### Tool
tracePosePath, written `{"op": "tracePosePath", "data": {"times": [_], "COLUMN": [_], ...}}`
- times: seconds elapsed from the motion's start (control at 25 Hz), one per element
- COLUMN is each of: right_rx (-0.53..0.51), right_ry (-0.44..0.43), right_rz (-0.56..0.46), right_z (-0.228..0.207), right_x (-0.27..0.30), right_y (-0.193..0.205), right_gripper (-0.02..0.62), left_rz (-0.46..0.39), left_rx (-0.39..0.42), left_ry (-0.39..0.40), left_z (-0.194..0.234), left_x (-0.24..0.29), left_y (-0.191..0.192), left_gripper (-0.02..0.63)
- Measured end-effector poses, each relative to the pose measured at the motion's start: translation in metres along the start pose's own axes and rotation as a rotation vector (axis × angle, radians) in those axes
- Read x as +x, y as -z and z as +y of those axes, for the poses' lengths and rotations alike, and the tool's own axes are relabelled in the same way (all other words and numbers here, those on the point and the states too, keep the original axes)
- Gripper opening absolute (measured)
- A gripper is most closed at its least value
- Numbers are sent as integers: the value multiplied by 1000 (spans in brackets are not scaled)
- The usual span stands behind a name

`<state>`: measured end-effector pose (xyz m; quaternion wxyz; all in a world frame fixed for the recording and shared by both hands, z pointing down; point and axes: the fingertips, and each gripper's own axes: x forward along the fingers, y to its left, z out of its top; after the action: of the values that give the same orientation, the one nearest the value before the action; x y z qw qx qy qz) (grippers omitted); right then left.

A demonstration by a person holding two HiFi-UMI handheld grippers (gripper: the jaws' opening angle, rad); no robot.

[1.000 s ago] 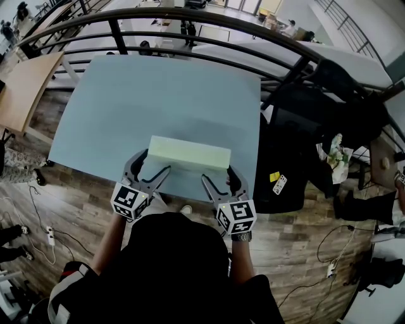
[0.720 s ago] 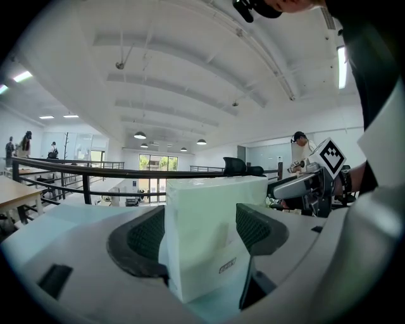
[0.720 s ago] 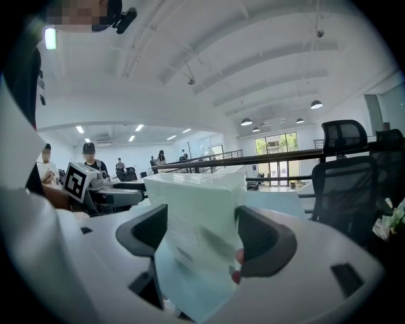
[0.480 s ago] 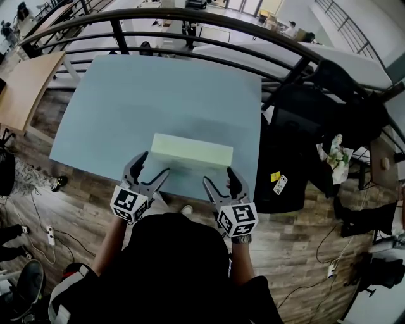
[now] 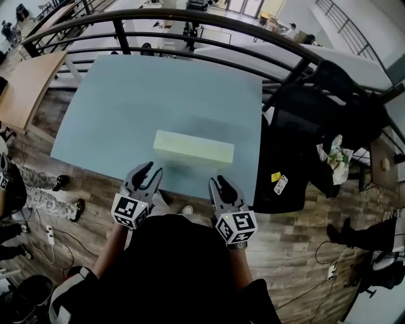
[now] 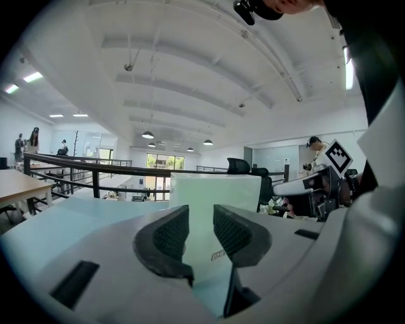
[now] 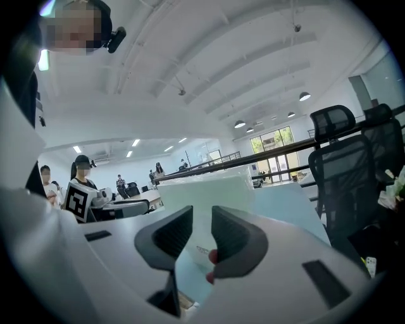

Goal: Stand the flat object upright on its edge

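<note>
I count one pale green block (image 5: 193, 147) on one blue desk (image 5: 158, 95). I count two grippers, the left gripper (image 5: 149, 171) and the right gripper (image 5: 218, 183). Each has two jaws, four in all. Both pairs have just been closing, with nothing between them. Marker cubes number two: the left cube (image 5: 128, 210) and the right cube (image 5: 236, 226). Beyond the desk I count one curved black railing (image 5: 190, 16) and one wooden desk (image 5: 25, 88).

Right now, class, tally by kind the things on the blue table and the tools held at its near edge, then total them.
Pale green block: 1
Grippers: 2 (left gripper, right gripper; both sets of jaws have just closed partway, nothing between them)
Total: 3
</note>
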<state>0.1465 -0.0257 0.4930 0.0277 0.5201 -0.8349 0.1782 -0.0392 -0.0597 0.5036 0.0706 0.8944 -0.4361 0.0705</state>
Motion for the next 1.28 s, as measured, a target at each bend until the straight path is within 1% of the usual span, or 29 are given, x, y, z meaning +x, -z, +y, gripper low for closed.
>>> {"op": "tracePosePath", "data": {"times": [0.04, 0.08, 0.2, 0.32, 0.44, 0.6, 0.88, 1.16, 1.28], "right_rx": [3, 2, -5, -11, -26, -38, -36, -21, -21], "right_ry": [-3, -5, -10, -15, -25, -34, -46, -50, -50], "right_rz": [1, 4, 13, 11, 7, -8, -48, -71, -78], "right_z": [2, 5, 12, 19, 25, 32, 45, 48, 47], "right_x": [-1, -1, -4, -7, -10, -13, -21, -24, -22], "right_y": [1, 2, 6, 3, -2, -10, -25, -30, -32], "right_gripper": [91, 74, 34, 12, 9, 9, 8, 8, 8], "left_rz": [-2, -8, -30, -37, -50, -61, -99, -100, -102], "left_rx": [-2, -3, -14, -35, -39, -2, 31, 44, 33], "left_ry": [-7, -11, -17, -37, -36, -27, -20, 8, 23], "left_z": [0, -1, -3, -3, -7, -16, -26, -31, -35], "left_x": [-2, -4, -10, -18, -19, -18, -26, -24, -21], "left_y": [0, -1, -2, -3, -7, -14, -38, -46, -52], "left_gripper": [105, 80, 43, 5, 3, 3, 3, 3, 3]}}
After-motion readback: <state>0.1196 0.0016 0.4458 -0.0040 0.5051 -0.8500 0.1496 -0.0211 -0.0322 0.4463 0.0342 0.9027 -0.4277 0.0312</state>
